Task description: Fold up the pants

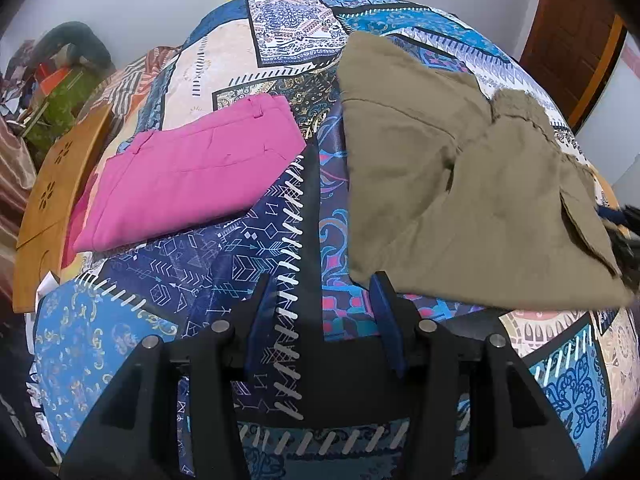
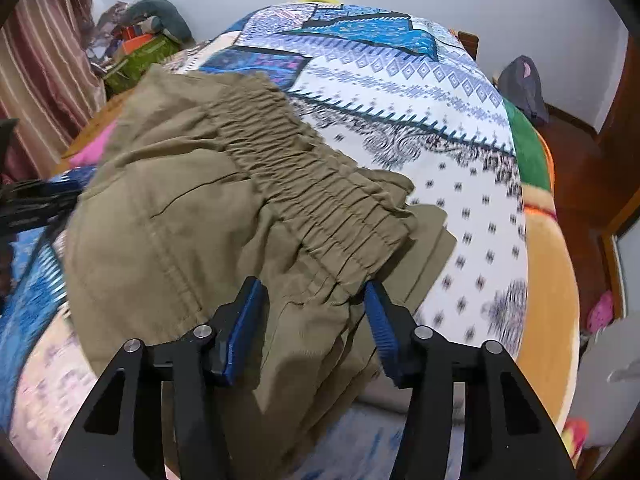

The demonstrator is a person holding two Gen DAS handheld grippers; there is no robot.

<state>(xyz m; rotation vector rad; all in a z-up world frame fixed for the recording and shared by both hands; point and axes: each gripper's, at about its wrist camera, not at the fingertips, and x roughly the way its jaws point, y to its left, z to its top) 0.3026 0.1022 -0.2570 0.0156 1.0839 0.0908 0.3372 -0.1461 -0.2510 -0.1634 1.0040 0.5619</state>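
Olive-green pants [image 1: 460, 184] lie folded on the patterned bedspread [image 1: 192, 272], elastic waistband [image 2: 316, 184] up and toward the right. My left gripper [image 1: 324, 292] is open and empty over the bedspread, just left of the pants' near corner. My right gripper [image 2: 314, 300] is open, its jaws standing either side of the pants' near edge below the waistband; the cloth lies between them, not pinched. The right gripper shows blurred at the pants' right edge in the left wrist view [image 1: 624, 232]. The left gripper shows at the left edge in the right wrist view [image 2: 36, 200].
Folded pink pants [image 1: 192, 172] lie on the bed left of the olive ones. A wooden board [image 1: 52, 196] stands at the bed's left side, with clutter [image 1: 60, 76] and a curtain [image 2: 44, 64] beyond. A wooden door [image 1: 572, 40] is at the right, and floor [image 2: 580, 168] beside the bed.
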